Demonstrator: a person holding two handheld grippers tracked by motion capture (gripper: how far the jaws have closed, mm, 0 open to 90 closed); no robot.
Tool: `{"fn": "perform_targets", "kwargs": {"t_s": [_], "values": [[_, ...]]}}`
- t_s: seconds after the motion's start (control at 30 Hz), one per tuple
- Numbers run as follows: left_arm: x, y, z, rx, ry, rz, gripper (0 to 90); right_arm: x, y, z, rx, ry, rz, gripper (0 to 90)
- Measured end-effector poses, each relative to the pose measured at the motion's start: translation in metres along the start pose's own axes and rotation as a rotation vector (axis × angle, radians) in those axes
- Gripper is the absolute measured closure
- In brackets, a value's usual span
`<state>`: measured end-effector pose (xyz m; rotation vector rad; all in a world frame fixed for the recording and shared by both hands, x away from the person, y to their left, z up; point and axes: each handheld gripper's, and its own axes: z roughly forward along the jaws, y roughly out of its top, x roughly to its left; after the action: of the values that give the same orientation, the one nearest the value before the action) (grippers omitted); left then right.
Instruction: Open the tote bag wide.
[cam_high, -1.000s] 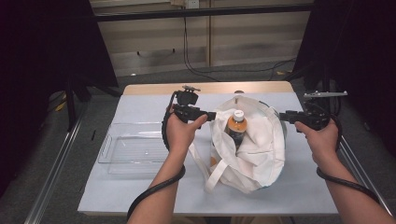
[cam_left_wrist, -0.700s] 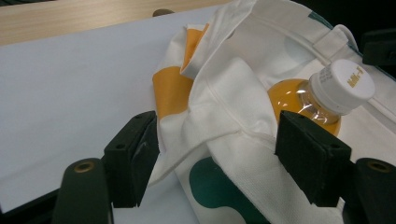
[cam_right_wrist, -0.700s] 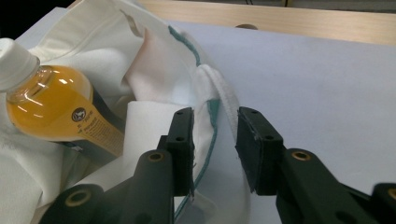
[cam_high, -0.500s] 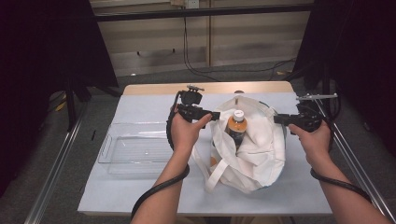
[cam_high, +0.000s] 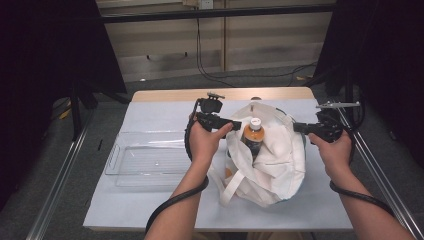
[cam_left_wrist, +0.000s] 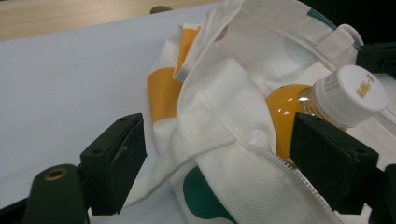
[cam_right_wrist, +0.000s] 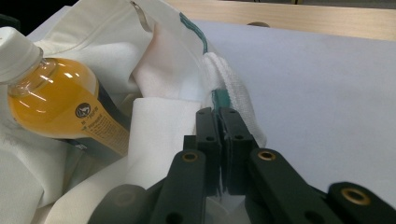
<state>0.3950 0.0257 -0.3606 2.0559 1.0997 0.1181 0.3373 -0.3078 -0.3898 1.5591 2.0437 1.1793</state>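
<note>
Dark room, wood-slat back wall, cables on floor; table (cam_high: 150, 210) covered in pale cloth, wooden strip at far edge. From high view, near to far: two forearms enter at bottom, cables trailing. White cloth bag (cam_high: 272, 165) lies mid-table, mouth facing far side, strap looping off its near-left corner. Clear plastic tray (cam_high: 145, 160), shallow, rectangular, just left of bag. Bottle (cam_high: 252, 135) sits in the bag mouth, cap up. Left gripper (cam_high: 235, 121) at the bag's left rim, right gripper (cam_high: 298, 127) at its right rim.

Left gripper view adds detail: bag (cam_left_wrist: 233, 140) is woven fabric, stitched hem, orange and green patches; bottle (cam_left_wrist: 299, 105) holds orange liquid, white ribbed cap with yellow print. Left gripper (cam_left_wrist: 219, 158) jaws spread wide, folded bag rim lying between them; near jaw over bare cloth, far jaw right beside the bottle shoulder, contact unclear. Grasping nothing.

Right gripper view: right gripper (cam_right_wrist: 219, 135) jaws clenched together on the bag (cam_right_wrist: 154, 79) edge at a green-trimmed seam, just below a white webbing strap (cam_right_wrist: 233, 91). Bottle (cam_right_wrist: 65, 105) tilted here, dark label with round logo, lying on bag fabric left of the jaws.
</note>
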Motion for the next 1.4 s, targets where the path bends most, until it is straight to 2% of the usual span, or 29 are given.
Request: {"fn": "perform_targets", "kwargs": {"t_s": [0.2,0.23,0.37,0.43,0.5,0.7,0.8,0.9,0.97,1.2,1.23,1.3,1.4], "values": [[0.0,-0.007,0.009,0.021,-0.002,0.002,19.7,0.0,0.0,0.002,-0.001,-0.001,-0.004,87.8],[0.0,-0.009,0.012,0.027,-0.013,-0.004,21.4,0.0,-0.001,0.002,-0.003,-0.001,-0.003,87.7],[0.001,-0.011,0.014,0.04,-0.004,0.002,24.5,0.0,-0.002,0.002,-0.006,-0.001,-0.002,87.8],[0.001,-0.013,0.015,0.044,0.013,0.005,34.6,0.0,-0.002,0.002,-0.008,-0.001,-0.002,87.7],[0.003,-0.014,0.016,0.062,0.034,0.011,37.1,0.0,-0.002,0.002,-0.01,-0.001,-0.001,87.8],[0.007,-0.018,0.018,0.085,0.059,0.004,53.5,0.0,-0.003,0.003,-0.01,-0.009,-0.004,88.0],[0.01,-0.02,0.019,0.098,0.089,0.01,62.5,-0.001,-0.006,0.005,-0.008,-0.012,0.006,88.1],[0.017,-0.024,0.022,0.11,0.101,-0.019,68.3,-0.006,-0.011,0.009,-0.006,-0.013,0.024,88.2],[0.02,-0.025,0.023,0.121,0.093,-0.015,68.8,-0.007,-0.012,0.01,-0.006,-0.014,0.032,88.2],[0.025,-0.032,0.031,0.135,0.116,-0.024,70.9,-0.012,-0.02,0.02,0.011,-0.019,0.042,88.3],[0.026,-0.033,0.031,0.146,0.117,-0.011,70.9,-0.012,-0.021,0.021,0.013,-0.018,0.046,88.3],[0.027,-0.035,0.034,0.145,0.119,-0.029,71.3,-0.015,-0.026,0.025,0.019,-0.017,0.053,88.3],[0.029,-0.037,0.036,0.157,0.12,-0.017,71.5,-0.016,-0.03,0.029,0.026,-0.02,0.056,88.3]]}}
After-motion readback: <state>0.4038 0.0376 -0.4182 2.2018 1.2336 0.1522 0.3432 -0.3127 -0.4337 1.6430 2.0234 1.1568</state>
